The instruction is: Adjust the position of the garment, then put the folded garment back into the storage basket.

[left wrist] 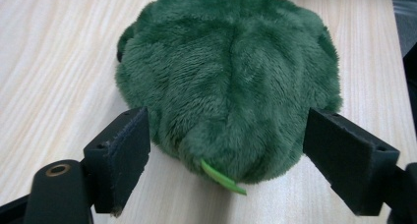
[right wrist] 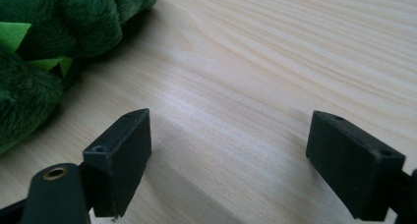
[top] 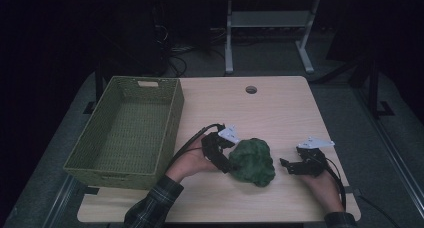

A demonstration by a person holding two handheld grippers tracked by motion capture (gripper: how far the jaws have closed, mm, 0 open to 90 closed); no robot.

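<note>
spread fingers (left wrist: 123, 155) of the left gripper (left wrist: 226, 160) flank the green plush toy (left wrist: 231, 81) without pressing it.

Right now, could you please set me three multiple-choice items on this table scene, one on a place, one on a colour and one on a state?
1. Where does the woven basket stand?
A. at the table's left edge, beside the left gripper
B. on the far right corner
C. on top of the toy

2. What colour is the plush toy?
A. red
B. dark green
C. white

3. How does the right gripper stand?
A. clamped on the toy
C. open over bare table
B. shut on the basket rim

Answers: 1 A, the high view shows the basket at the left; 2 B, its fur is dark green in every view; 3 C, wood alone lies between its spread jaws.
</note>
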